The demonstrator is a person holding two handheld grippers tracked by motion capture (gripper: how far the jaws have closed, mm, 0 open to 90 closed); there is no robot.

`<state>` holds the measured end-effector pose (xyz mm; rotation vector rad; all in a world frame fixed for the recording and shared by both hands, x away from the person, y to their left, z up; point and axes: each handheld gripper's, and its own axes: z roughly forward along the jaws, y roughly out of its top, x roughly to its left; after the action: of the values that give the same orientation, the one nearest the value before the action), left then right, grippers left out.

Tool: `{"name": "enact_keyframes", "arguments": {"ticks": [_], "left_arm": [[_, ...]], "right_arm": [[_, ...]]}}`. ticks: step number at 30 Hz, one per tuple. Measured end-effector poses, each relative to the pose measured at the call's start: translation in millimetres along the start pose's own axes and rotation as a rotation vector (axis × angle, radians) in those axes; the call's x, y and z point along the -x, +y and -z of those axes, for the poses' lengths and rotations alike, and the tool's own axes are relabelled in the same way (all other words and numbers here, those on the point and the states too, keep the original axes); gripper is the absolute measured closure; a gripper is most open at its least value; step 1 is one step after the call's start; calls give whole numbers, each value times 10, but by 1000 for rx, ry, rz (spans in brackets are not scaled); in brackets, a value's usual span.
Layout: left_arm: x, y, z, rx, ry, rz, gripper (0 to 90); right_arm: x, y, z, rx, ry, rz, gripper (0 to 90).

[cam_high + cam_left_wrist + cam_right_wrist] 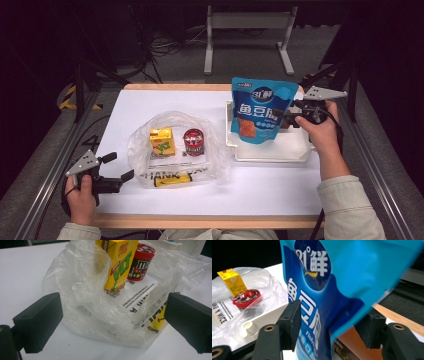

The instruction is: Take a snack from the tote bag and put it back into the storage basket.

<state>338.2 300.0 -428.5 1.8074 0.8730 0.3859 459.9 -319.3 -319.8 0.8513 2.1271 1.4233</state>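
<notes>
The glossy blue foil snack pouch [261, 111], printed with large white Chinese characters, a white round logo near its top and an orange-red window low on its front, stands upright in the shallow white plastic tray [272, 152] with its edge between the jaws of the right gripper [291, 116]; those jaws stand partly apart, and in the right gripper view [332, 325] the pads flank the pouch without pressing on it. The pouch's top corner bends over towards that gripper's far jaw. The left gripper [120, 167] rests with its jaws wide apart just in front of the crumpled clear plastic bag [100, 307], gripping nothing; past its jaws, inside the bag, stand a yellow drink carton [117, 262] and a red-lidded candy tub [141, 261].
</notes>
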Motion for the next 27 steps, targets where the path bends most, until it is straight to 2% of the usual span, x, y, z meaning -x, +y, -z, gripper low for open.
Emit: {"name": "enact_keyframes", "arguments": {"ticks": [7,9,12,15,18,20,23,27], "left_arm": [[6,5,-22,1,-1,-4,28],[15,4,-35,0,-4,2,28],[14,4,-40,-7,-6,-1,28],[12,5,-40,-6,-5,-2,28],[16,5,-48,-8,-7,0,28],[19,7,-52,-6,-8,-6,28],[18,9,-43,-5,-10,-7,28],[15,5,-41,-7,-10,-6,28]], "right_arm": [[-15,-134,134,-10,-37,-23,427],[-43,-207,177,-20,-70,-25,437],[-76,-295,207,-25,-89,-41,455],[-133,-359,235,-32,-117,-30,486],[-175,-395,243,-26,-120,-25,498],[-203,-412,230,-37,-102,-41,514],[-215,-414,241,-36,-104,-55,532],[-243,-433,250,-72,-99,-59,654]]}}
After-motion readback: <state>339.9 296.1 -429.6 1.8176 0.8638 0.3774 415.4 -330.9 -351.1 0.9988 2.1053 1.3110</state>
